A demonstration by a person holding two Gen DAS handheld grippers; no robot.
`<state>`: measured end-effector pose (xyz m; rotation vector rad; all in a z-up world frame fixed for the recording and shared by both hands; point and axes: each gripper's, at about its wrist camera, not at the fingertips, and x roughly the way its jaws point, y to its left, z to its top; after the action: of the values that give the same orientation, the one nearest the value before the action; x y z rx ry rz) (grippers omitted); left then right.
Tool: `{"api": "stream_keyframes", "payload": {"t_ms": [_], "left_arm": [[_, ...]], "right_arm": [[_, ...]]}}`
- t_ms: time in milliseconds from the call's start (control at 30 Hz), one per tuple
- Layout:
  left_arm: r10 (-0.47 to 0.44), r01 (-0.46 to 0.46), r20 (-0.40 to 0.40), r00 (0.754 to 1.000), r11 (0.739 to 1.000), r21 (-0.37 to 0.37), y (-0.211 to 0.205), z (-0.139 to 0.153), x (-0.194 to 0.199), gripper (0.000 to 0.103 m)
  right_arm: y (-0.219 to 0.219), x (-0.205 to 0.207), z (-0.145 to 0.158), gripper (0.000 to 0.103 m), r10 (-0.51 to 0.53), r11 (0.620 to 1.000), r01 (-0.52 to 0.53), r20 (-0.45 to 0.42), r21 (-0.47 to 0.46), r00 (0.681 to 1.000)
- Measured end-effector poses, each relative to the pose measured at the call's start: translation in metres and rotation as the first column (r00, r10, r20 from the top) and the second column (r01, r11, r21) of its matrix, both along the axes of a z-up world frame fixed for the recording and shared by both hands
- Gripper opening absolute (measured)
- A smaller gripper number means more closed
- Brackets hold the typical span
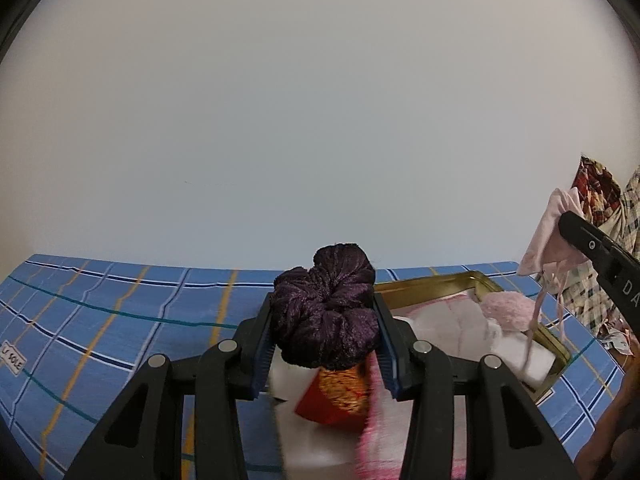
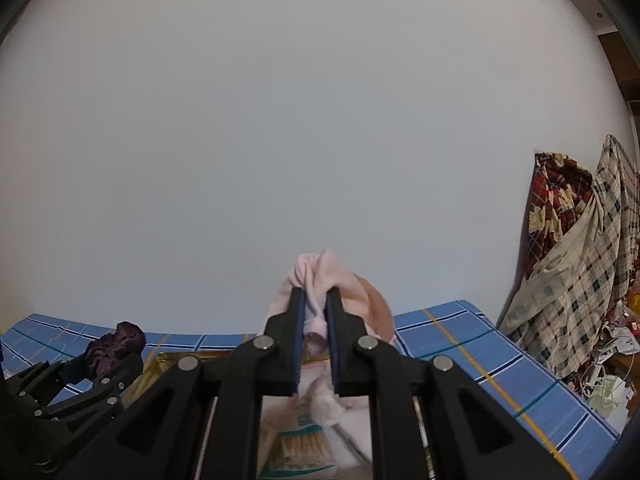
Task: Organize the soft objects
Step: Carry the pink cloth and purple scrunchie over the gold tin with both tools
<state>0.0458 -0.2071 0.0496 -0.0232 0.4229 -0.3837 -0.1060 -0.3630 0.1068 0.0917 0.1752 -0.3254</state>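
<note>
Scrunchie [image 1: 326, 312] first: it's a dark purple velvety one, and the left tongs [image 1: 325, 332] are clamped on it from both sides. The jaws are about as wide apart as the scrunchie is, with the blue pads pressed into the fabric, so it's a real grip and the thing is held up off the surface. It sits just left of the gold tin [image 1: 558, 348], above a red and gold item [image 1: 340, 396] and some white and pink cloth [image 1: 384, 436] lying in front of the tin. From the right wrist camera you can see the same scrunchie [image 2: 116, 346] in the left tongs [image 2: 100, 376], off to the left of the tin [image 2: 164, 360].

Right tongs [image 2: 316, 332] are nearly closed, just a narrow gap, and that gap is filled with a bunched-up pale pink cloth [image 2: 320, 280]. The cloth sticks out past the tips and also hangs down underneath. In the left wrist view the right tongs [image 1: 592, 248] come in from the right, holding that pink cloth [image 1: 548, 240] up above the tin, with thin strings dangling toward it.

Inside the tin there's white folded fabric [image 1: 452, 328] and a fuzzy pink piece [image 1: 508, 310]. The tin rests on a blue plaid sheet [image 1: 100, 320]. Right of the tin, past the sheet's edge, there's a pile of checked and red patterned fabric [image 2: 580, 248].
</note>
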Motion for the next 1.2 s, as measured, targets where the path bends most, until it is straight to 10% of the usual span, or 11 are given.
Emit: {"api": "stream_keyframes", "payload": {"t_ms": [1200], "left_arm": [[-0.039, 0.041, -0.044, 0.998, 0.999, 0.031, -0.042, -0.004, 0.006, 0.047]], "right_arm": [[-0.035, 0.011, -0.015, 0.010, -0.083, 0.994, 0.076, -0.097, -0.078, 0.992]]}}
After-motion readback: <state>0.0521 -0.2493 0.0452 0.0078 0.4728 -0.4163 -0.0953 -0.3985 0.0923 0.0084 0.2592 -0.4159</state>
